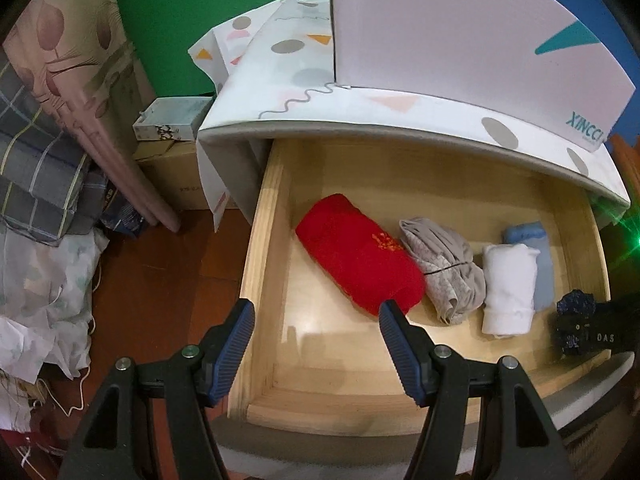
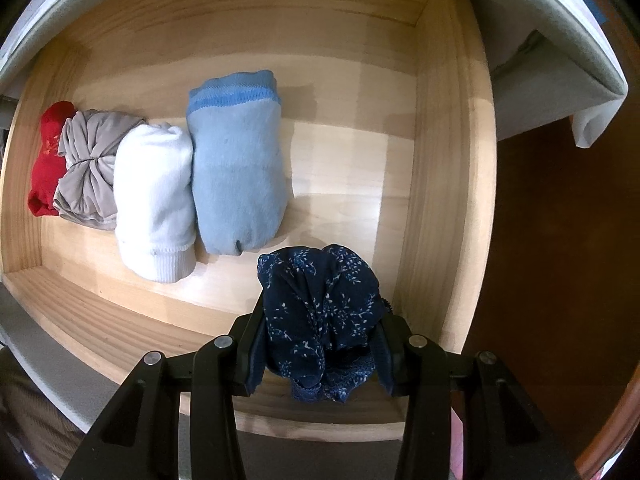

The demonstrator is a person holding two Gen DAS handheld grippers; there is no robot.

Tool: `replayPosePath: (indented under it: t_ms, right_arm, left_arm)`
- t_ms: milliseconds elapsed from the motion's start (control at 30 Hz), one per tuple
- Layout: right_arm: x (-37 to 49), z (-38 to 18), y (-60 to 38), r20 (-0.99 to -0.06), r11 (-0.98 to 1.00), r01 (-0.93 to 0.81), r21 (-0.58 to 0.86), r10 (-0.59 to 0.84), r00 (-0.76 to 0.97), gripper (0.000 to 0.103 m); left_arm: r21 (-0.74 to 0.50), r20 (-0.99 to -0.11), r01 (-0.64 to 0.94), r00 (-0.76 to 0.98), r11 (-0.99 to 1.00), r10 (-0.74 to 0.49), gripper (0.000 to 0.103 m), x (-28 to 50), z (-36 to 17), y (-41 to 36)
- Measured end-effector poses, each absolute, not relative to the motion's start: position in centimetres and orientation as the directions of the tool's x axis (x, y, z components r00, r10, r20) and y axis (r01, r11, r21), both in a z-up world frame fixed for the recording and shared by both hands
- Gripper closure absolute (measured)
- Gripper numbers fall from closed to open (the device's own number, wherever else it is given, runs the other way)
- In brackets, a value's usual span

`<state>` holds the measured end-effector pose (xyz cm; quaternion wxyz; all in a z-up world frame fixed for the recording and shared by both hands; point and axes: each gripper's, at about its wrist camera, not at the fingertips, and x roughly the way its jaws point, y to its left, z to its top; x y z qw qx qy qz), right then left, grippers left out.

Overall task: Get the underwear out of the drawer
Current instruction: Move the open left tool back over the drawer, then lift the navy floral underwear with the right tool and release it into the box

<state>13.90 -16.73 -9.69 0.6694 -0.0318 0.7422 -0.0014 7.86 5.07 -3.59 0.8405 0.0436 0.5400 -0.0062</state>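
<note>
A wooden drawer (image 1: 262, 248) stands pulled out. Rolled underwear lies in a row on its floor: red (image 1: 358, 252), grey (image 1: 444, 268), white (image 1: 508, 288) and light blue (image 1: 538, 256). My left gripper (image 1: 316, 312) hangs open over the drawer's front left part, its right fingertip just before the red roll, with nothing between the fingers. My right gripper (image 2: 320, 344) is shut on a navy floral pair (image 2: 320, 288), held a little above the drawer (image 2: 440, 160) near its front right corner. The same row shows there: red (image 2: 46, 160), grey (image 2: 90, 168), white (image 2: 154, 196), light blue (image 2: 238, 168).
A cabinet top (image 1: 304, 96) under a patterned cloth overhangs the drawer's back and carries a white box (image 1: 460, 32). Cardboard boxes (image 1: 172, 148) and piled bedding (image 1: 44, 184) crowd the left. Red-brown floor (image 1: 160, 280) lies beside the drawer.
</note>
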Motion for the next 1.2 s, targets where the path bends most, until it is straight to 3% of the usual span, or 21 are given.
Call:
replayPosePath:
  t_ms: [533,1200]
  right_arm:
    - [13.7,-5.7,-15.3,-0.998,0.997,-0.047,-0.063,-0.062,0.013,0.062]
    - [15.7,10.3,-13.1,-0.975,0.994,-0.103,-0.034,-0.01,0.222,0.062]
  left_arm:
    - [0.026,-0.911,0.042,0.411,0.999,0.006,0.037,7.7,-4.0,5.6]
    - [0.02,-0.905,0.029,0.426,0.999,0.006,0.037,7.7,-3.8,5.9]
